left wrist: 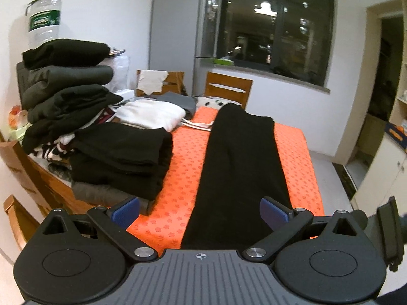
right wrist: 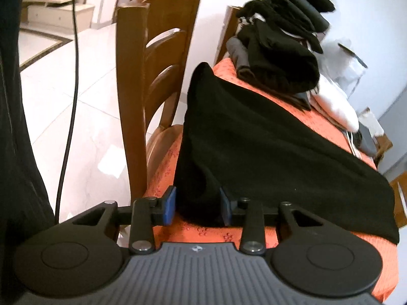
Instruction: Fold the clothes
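Black garment (left wrist: 241,167) beside folded stack (left wrist: 119,157)

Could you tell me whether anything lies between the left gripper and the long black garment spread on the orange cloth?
Nothing visible does: the left gripper hangs open right over the black garment's near end, and the folded black pile sits off to its left.

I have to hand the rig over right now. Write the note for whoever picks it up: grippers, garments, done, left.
Left gripper: open, empty, hovering over the near end of the long black garment.
Right gripper: jaws straddle a bunched corner of that garment at the table edge; pads look short of clamped.
The garment lies lengthwise on the orange patterned tablecloth, its near end over the edge.
Done: folded dark clothes stack on the left.
Left: grip, then fold this piece and stack it.
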